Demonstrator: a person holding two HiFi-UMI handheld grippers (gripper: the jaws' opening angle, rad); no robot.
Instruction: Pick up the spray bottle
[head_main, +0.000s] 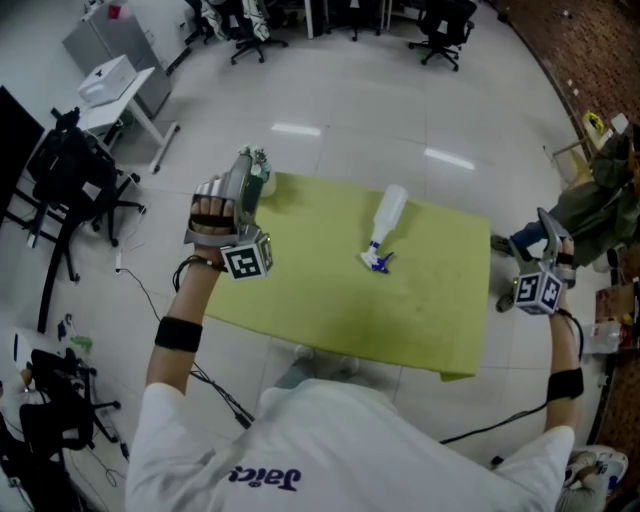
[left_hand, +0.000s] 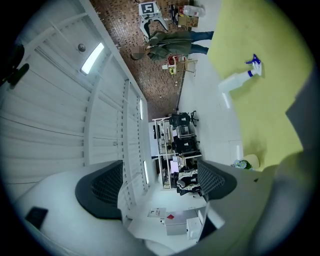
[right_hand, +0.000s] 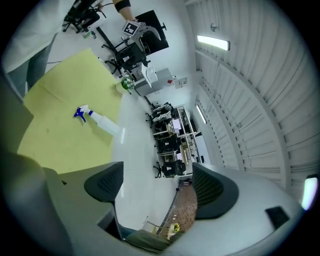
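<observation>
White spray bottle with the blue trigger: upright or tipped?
Tipped. The white plastic spray bottle lies flat on its side on the yellow-green table, with its blue trigger head at the end nearer the person.

Spray bottle (head_main: 386, 224) on table (head_main: 310, 295) centre, left gripper (head_main: 248, 172) left, right gripper (head_main: 547, 230) right

Open office, as I see it
Swivel chairs (head_main: 445, 25) along the far edge; a white desk (head_main: 130, 95) on glossy pale tiles (head_main: 380, 100); strip lights (right_hand: 214, 43) overhead
</observation>
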